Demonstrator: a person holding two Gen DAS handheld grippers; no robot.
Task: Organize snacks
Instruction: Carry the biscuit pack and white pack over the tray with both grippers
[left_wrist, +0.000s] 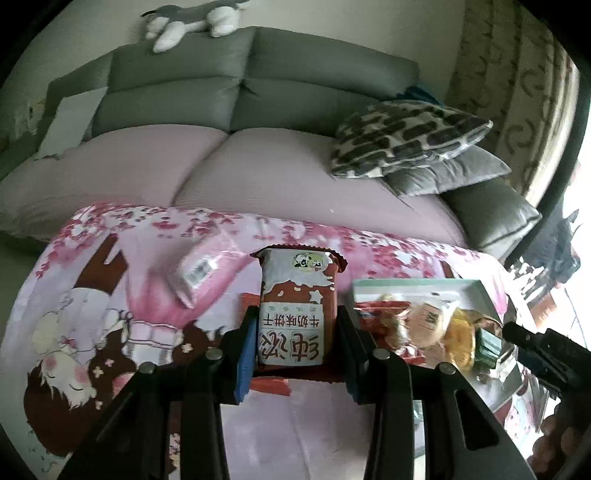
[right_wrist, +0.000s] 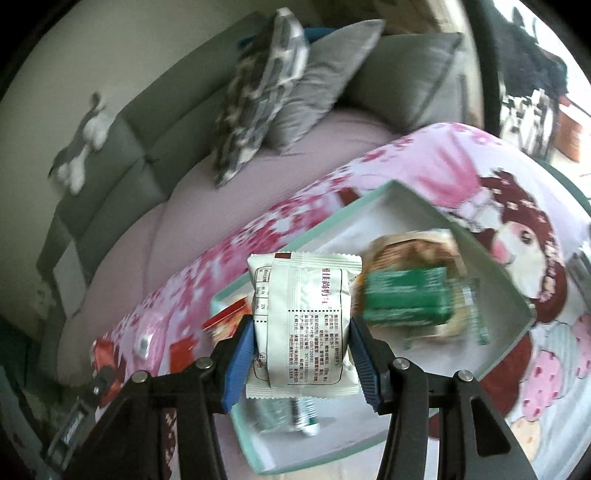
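My left gripper (left_wrist: 297, 343) is shut on a brown-and-white biscuit packet (left_wrist: 298, 306) and holds it above the pink cartoon cloth, just left of the mint-green tray (left_wrist: 413, 286). My right gripper (right_wrist: 301, 354) is shut on a white snack packet (right_wrist: 303, 325) and holds it over the near-left part of the same tray (right_wrist: 491, 266). The tray holds several snacks: a green packet (right_wrist: 406, 295), a round pastry (right_wrist: 410, 243) and a clear wrapped item (right_wrist: 291, 413). A pink packet (left_wrist: 203, 273) lies on the cloth to the left.
The cloth (left_wrist: 110, 295) covers a low table in front of a grey sofa (left_wrist: 229, 92) with pillows (left_wrist: 406, 136) and a plush toy (left_wrist: 192, 22). Red wrappers (right_wrist: 225, 317) lie by the tray's left edge. The right gripper's body (left_wrist: 546, 354) shows at right.
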